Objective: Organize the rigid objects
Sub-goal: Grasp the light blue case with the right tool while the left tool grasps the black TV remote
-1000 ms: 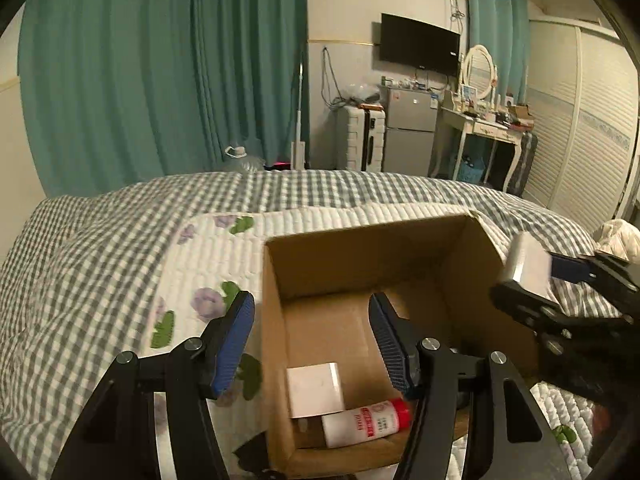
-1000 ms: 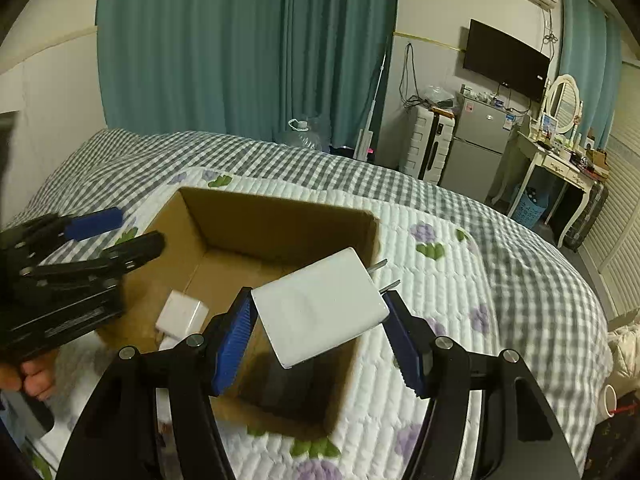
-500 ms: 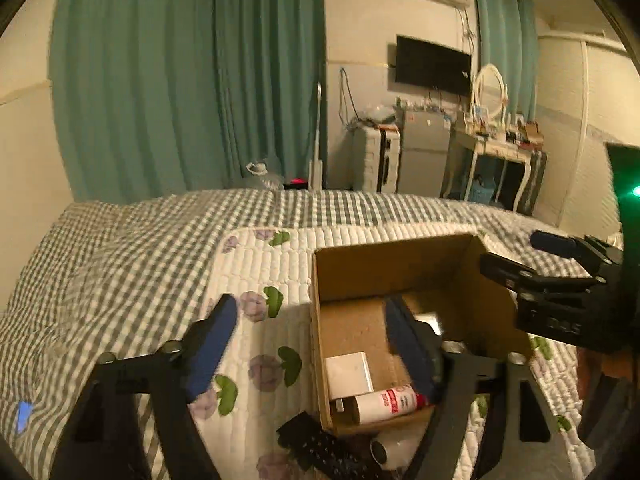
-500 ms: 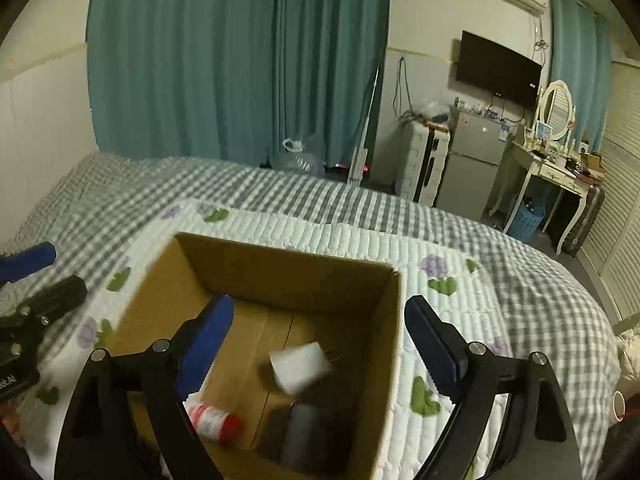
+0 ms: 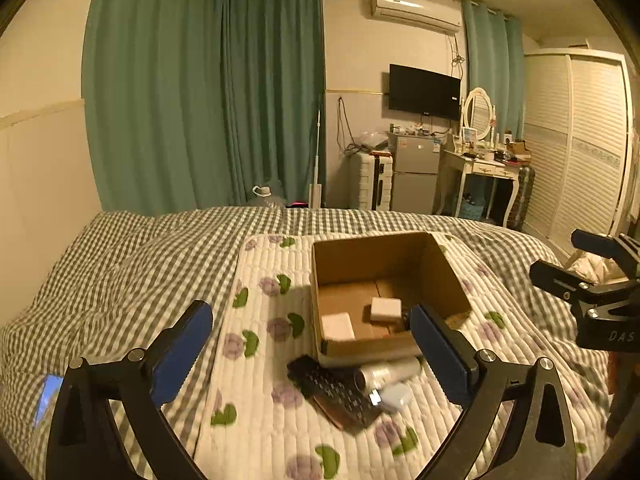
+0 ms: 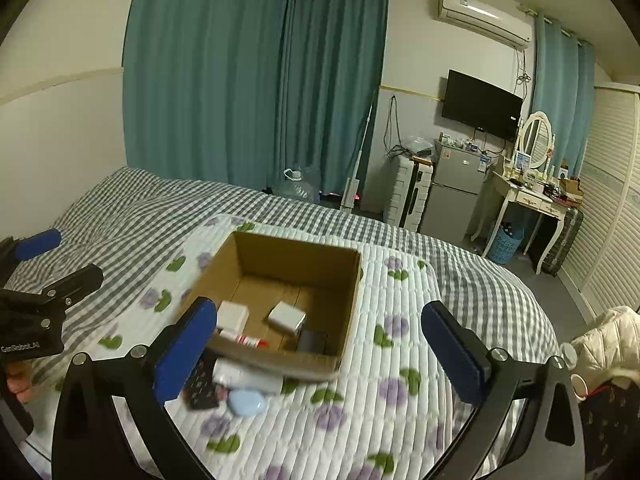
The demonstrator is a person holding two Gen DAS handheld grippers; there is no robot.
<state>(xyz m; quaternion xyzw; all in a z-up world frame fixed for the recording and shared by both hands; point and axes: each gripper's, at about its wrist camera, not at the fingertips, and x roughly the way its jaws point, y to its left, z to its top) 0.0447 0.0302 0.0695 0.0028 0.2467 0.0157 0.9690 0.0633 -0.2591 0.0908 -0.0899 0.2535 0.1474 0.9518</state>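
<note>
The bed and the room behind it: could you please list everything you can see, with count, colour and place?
cardboard box: 1, brown, open, on the quilted mat
chargers: 2, white, inside the box
tube: 1, white with red cap, inside the box
dark block: 1, inside the box, near corner
remote control: 1, black, on the mat before the box
cylinder: 1, silvery white, against the box front
oval case: 1, pale blue, beside the remote
quilted mat: 1, white with flowers, on the checked bed
left gripper: fingers blue, open
right gripper: fingers blue, open
</note>
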